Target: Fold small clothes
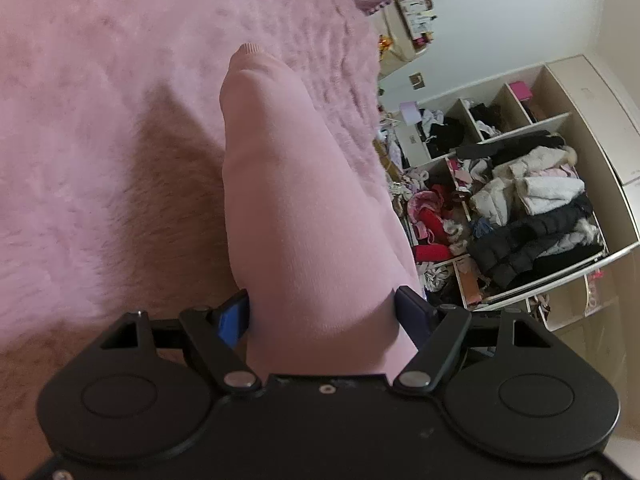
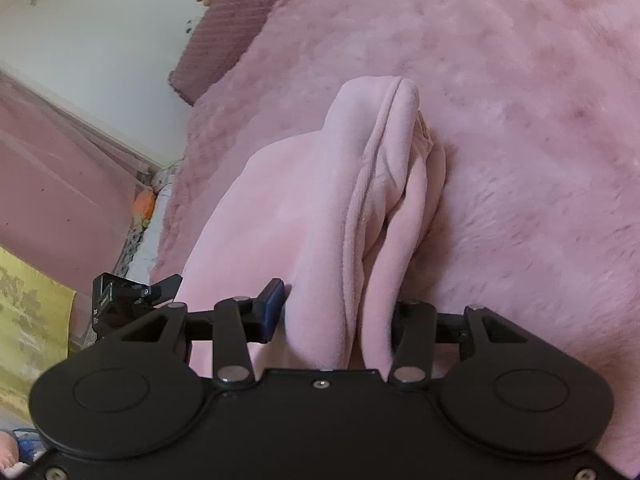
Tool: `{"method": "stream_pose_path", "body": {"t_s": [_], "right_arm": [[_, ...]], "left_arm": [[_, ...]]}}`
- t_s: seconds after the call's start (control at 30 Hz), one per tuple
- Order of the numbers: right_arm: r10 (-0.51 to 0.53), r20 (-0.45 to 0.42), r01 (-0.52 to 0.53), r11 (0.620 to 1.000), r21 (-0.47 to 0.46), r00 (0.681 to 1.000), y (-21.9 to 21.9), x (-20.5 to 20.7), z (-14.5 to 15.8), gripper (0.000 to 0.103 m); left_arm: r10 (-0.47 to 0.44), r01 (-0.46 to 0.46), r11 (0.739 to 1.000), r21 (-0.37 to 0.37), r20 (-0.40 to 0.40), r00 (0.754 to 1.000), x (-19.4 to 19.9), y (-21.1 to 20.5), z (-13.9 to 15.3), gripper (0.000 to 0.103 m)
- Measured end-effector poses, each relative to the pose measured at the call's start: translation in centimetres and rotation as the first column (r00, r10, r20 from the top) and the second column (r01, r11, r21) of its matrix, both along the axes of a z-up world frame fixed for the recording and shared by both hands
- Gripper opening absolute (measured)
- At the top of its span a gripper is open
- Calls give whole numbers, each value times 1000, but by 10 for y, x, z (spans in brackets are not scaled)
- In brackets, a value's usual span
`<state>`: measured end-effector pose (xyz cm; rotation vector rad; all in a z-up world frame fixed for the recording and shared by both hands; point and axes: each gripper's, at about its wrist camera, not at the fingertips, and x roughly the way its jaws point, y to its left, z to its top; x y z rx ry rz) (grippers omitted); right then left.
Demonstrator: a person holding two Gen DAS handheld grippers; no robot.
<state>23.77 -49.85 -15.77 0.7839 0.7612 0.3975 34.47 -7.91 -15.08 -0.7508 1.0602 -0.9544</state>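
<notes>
A small pale pink garment [image 1: 296, 208] lies bunched on a fluffy pink blanket [image 1: 100, 120]. My left gripper [image 1: 322, 312] is shut on one end of it; the cloth fills the gap between the blue pads, and a ribbed cuff points away. In the right wrist view the same pink garment [image 2: 320, 200] shows in folds, with a seam along its length. My right gripper [image 2: 338, 312] is shut on the garment's other end, cloth bunched between the jaws. The right finger's pad is hidden by cloth.
The blanket [image 2: 520, 120] covers a bed. An open wardrobe [image 1: 520, 200] stuffed with coats and clothes stands to the right in the left wrist view. A purple quilted pillow [image 2: 224, 32] lies at the bed's head. A pink curtain [image 2: 60, 168] hangs at left.
</notes>
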Motion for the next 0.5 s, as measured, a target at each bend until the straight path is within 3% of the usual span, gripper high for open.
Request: {"method": "stream_pose_path", "body": {"t_s": [0.3,0.5], "right_arm": [[97,116,-97,995,-3,989,62,-13,57,45],[159,124,-163,986,22,979,114,-15,47,45]], "left_arm": [[83,-81,996,-25,89,993,-43,76,65,78],[135,-138,990,21,102,986,-76,134,73,78]]}}
